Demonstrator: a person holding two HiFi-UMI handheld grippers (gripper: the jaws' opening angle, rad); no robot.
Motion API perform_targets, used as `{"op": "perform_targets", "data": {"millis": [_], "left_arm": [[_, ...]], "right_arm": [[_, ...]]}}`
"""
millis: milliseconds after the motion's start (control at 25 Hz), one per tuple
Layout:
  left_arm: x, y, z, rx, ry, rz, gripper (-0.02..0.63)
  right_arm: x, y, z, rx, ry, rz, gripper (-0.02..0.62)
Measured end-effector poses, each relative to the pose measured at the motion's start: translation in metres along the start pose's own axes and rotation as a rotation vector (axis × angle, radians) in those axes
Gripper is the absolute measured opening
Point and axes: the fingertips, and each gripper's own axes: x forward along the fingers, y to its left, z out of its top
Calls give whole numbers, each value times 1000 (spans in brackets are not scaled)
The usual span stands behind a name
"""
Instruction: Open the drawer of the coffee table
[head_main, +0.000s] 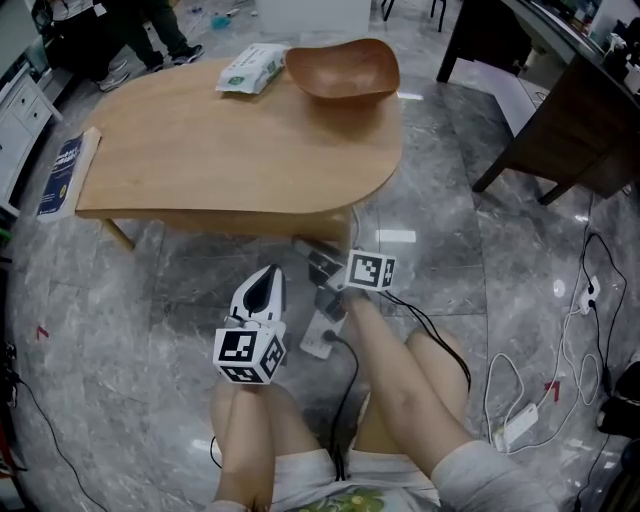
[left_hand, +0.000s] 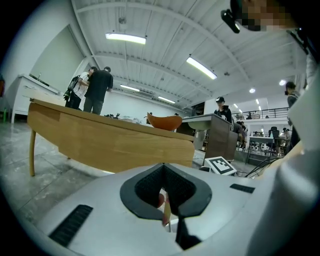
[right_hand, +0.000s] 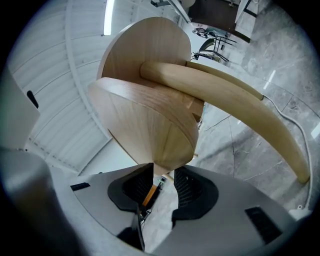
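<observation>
One lip of the drawer (right_hand: 150, 125) is sitting in the mouth of the right hand-held gripper (right_hand: 163, 172).
Nearest the person's knees (head_main: 240, 410), the left hand-held gripper (head_main: 263, 290) is hanging low, jaws fully together on nothing, pointing at the worktop (head_main: 200, 150) from a little way off. Beyond it, the right one is reaching under the worktop's near rounded edge, jaws standing wide astride the drawer's lower lip, pads not visibly pinching it. The drawer is lying straight ahead of that gripper, tucked beneath the worktop with its front facing the person, so the pull is likely having to come straight back toward the knees; the right hand is sitting far nearer than the left.
</observation>
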Motion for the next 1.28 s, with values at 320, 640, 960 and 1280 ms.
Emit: {"op": "perform_targets", "data": {"millis": [320,640,960,1280], "left_arm": [[-5,16,5,-6,-20,23,9],[-8,15,14,-9,-54,19,9],[-12,11,27,229,-48,15,11],[-23,44,58,625,112,35,147]], "right_arm": [[-5,5,-11,-23,81,19,123],[-13,14,-31,-53,177,27,109],[-21,15,-51,-74,265,27,109],[-22,9,-55,-246,296,-96,110]]}}
